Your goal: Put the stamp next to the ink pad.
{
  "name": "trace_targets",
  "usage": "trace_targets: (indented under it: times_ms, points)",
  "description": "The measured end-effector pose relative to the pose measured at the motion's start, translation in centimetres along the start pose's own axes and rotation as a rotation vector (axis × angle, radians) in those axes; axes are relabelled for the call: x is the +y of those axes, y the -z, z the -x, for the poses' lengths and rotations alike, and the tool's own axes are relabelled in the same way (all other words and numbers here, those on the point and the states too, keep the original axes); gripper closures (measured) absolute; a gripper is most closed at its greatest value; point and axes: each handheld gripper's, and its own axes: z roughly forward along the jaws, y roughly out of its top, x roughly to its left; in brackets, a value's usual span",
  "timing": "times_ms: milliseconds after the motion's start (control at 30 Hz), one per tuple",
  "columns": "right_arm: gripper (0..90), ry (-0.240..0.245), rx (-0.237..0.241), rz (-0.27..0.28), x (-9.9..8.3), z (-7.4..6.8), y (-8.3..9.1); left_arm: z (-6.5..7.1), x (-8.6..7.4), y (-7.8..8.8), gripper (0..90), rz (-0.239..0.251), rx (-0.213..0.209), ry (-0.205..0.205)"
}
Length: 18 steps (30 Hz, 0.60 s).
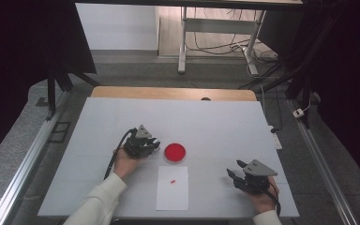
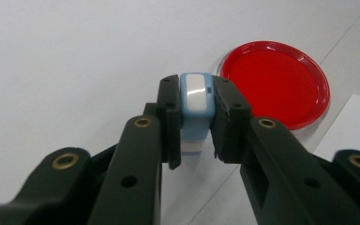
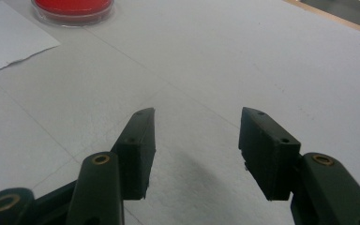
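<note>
Left gripper (image 2: pixel 197 117): jaws clamped on a small pale-blue plastic block with a white face (image 2: pixel 195 101), held just beside the round red-filled clear dish (image 2: pixel 274 84). Pickup judged complete; placement outstanding.
White paper sheet (image 1: pixel 172 187): bears a small red piece (image 1: pixel 173 181), untouched.
Right gripper (image 3: pixel 197 145): jaws apart, empty, idle over the white table (image 3: pixel 262 56).

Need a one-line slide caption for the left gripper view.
Left gripper shut on a light-blue block, beside the red dish on the white table.
</note>
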Motion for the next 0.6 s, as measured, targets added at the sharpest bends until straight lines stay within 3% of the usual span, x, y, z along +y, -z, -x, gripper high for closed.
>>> trace_targets:
  times_ms: [200,433,600]
  points:
    - [45.4,0.004,0.001,-0.002,0.1,-0.1,0.0,0.2,0.1,0.1,64.0,0.016,0.005,0.001]
    - [45.3,0.007,0.005,0.005,0.1,0.0,0.1,0.3,0.3,1.1,42.2,0.062,0.017,0.011]
    - [45.1,0.009,0.015,0.012,0.1,0.0,0.2,0.5,0.2,2.3,33.3,0.08,-0.007,0.018]
